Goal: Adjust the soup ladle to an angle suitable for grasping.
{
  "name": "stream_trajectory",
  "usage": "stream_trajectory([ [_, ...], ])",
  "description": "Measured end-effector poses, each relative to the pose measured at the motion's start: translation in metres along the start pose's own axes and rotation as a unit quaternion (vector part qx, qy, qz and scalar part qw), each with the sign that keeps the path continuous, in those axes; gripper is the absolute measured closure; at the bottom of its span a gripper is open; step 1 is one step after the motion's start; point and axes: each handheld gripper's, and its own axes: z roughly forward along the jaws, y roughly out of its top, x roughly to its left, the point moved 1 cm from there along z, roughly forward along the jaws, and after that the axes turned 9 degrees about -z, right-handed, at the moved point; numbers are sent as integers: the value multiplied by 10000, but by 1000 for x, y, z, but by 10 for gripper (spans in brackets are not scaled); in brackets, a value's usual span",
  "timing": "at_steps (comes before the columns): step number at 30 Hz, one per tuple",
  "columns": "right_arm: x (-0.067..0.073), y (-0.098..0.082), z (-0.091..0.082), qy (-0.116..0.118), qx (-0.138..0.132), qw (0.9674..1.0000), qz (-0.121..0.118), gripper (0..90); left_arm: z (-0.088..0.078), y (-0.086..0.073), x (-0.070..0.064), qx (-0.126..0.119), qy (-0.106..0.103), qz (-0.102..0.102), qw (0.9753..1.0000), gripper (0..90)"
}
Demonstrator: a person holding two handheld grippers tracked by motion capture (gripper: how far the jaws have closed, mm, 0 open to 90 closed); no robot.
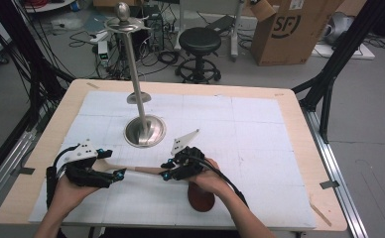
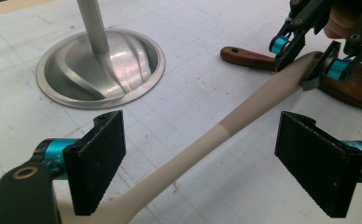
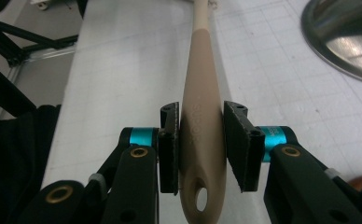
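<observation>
A long beige utensil spans the gap between my two grippers, low over the white mat. My right gripper is shut on its handle end, just above the hanging hole; both pads press the handle. My left gripper stands open around the utensil's other end. In the left gripper view the beige shaft runs between the wide pads without being squeezed, with the right gripper at its far end. A dark brown wooden utensil lies on the mat under the right hand.
A metal stand with a round base and a tall pole rises just beyond the grippers. The white mat covers the wooden table. A stool, a cardboard box and cables are on the floor behind.
</observation>
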Motion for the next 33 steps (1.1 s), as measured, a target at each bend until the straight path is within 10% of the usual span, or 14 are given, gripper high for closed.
stream_trajectory([
  [33,12,38,-20,100,-302,9991,-294,689,15,-4,-6,404,-350,162,9984,254],
])
